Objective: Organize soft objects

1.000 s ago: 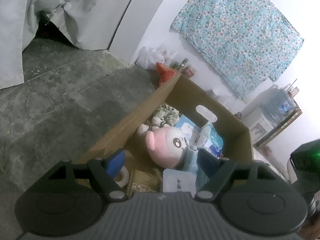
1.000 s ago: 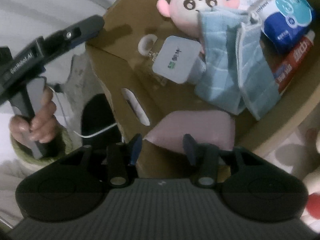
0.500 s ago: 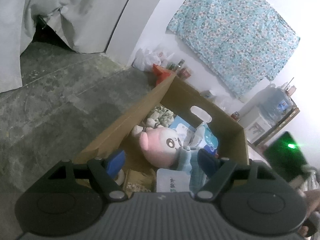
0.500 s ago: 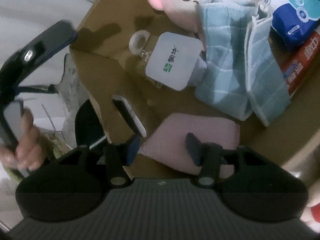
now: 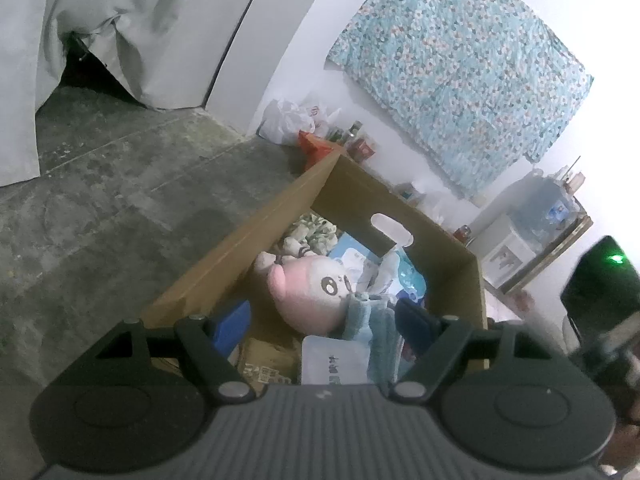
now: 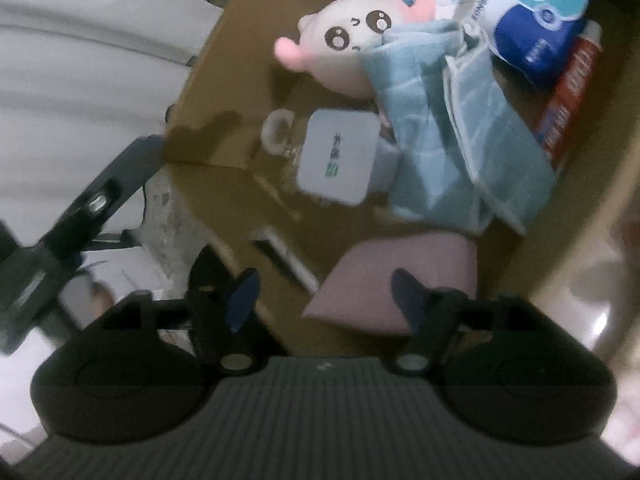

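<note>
A cardboard box (image 5: 424, 216) (image 6: 224, 80) holds a pink plush toy (image 5: 312, 292) (image 6: 344, 52), a light blue towel (image 5: 368, 320) (image 6: 452, 140), a white tissue pack (image 5: 332, 364) (image 6: 340, 156), a folded pink cloth (image 6: 404, 276) and a blue wipes pack (image 6: 536, 20). My left gripper (image 5: 324, 324) is open and empty, above the box's near end. My right gripper (image 6: 324, 292) is open and empty, just above the pink cloth at the box's near wall.
A tape roll (image 6: 278, 130) and a red tube (image 6: 568, 92) lie in the box. Grey concrete floor (image 5: 100, 200) lies left of the box. Bags and bottles (image 5: 312, 128) stand by the white wall. A water jug (image 5: 548, 208) stands on a shelf at the right.
The right gripper has opened wider and drawn back; the pink cloth now lies loose in the box. The left gripper has shifted slightly.
</note>
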A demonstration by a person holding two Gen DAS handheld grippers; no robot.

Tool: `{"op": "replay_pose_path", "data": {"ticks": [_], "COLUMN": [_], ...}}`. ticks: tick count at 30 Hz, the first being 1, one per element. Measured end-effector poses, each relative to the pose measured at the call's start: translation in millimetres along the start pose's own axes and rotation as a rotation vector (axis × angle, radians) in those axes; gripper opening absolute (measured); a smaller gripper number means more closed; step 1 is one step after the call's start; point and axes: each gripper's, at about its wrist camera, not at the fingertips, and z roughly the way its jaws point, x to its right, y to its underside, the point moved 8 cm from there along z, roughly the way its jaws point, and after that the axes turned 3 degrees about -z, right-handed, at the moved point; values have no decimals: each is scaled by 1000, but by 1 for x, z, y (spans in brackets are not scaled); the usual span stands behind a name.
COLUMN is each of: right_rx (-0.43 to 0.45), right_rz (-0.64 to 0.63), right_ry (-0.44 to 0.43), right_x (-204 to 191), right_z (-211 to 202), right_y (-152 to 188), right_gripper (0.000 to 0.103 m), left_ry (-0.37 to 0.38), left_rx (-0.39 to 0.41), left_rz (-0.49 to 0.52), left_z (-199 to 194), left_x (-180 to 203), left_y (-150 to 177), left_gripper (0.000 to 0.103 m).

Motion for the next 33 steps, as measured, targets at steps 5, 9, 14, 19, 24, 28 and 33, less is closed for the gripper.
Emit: {"op": "replay_pose_path", "data": {"ticks": [5, 9, 14, 19, 24, 28, 33], "right_rx": [-47, -58, 0, 6, 44, 45, 48], "right_rz": [113, 219, 249, 287, 297, 295, 232], "right_ry": [-45, 9, -14, -44, -64, -102, -146], "right_x": [-5, -4, -15, -13, -3, -4, -20], "right_z": [6, 24, 29, 42, 54, 56, 37], "right_y": [20, 22, 10, 11, 11, 9, 18], "right_gripper": [83, 91, 92, 92, 93, 93, 93], "left_ry": [10, 7, 2, 4, -2, -1, 5], "left_rx": [4, 6, -1, 11, 15, 23, 28], "left_rz": [7, 7, 15, 40, 46, 51, 42], "left_z": [-6, -9, -13, -24, -28, -33, -37], "left_x": [3, 1, 4, 13, 16, 17, 17], "left_y": [-1, -4, -4, -2, -2, -4, -5], "left_gripper": [81, 81, 81, 80, 81, 81, 81]}}
